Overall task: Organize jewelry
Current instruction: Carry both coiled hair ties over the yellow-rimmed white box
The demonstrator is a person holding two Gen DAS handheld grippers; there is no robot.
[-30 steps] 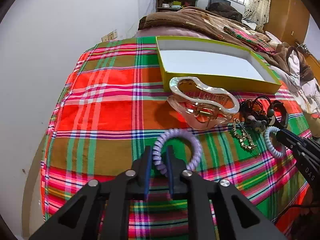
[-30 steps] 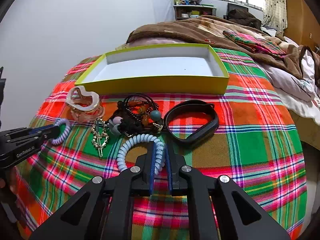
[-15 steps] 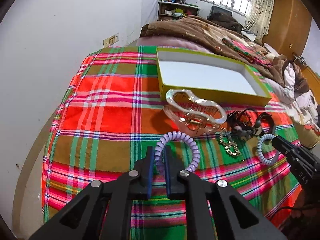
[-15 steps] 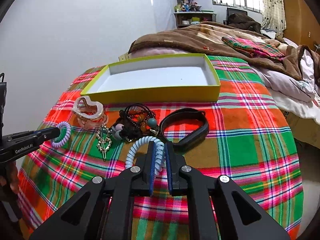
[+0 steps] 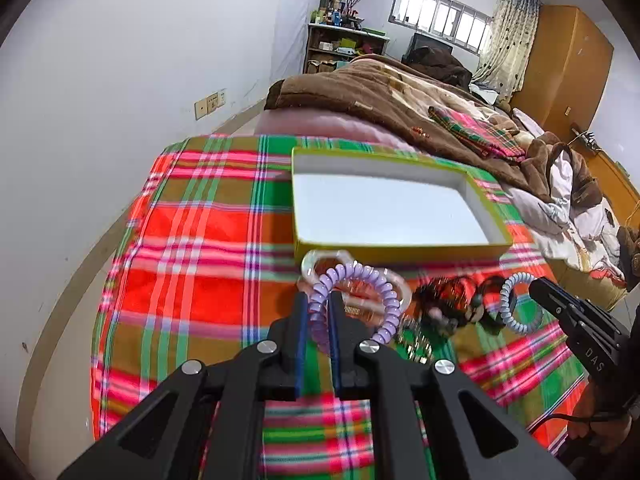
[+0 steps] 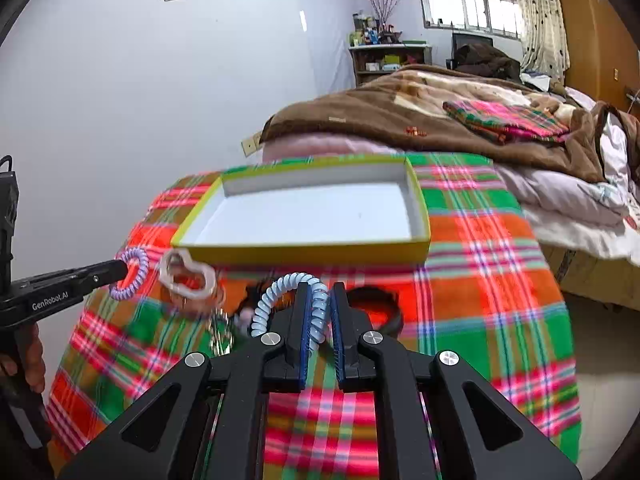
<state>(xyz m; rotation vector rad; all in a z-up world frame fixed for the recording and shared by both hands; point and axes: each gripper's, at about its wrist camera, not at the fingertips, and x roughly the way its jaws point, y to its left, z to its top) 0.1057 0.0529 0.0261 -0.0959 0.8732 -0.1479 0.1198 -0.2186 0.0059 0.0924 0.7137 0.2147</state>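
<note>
Both wrist cams look fwd-down over plaid cloth (image 5: 192,240), share yellow box (image 6: 304,250).

My feeds are bright with daylight from the window (image 5: 440,16) at the far end of the room, which blows out to white. The white wall (image 6: 120,100) is evenly lit, with soft shadows. Fisheye bending curves the edges, and the corners go black. The plaid cloth (image 6: 480,280) and the small items on it smear with motion blur.

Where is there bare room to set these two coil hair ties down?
The yellow box holds nothing, its white floor all free. The plaid cloth left of the clear claw clip is bare too. The strip along the box's near wall is crowded.
</note>
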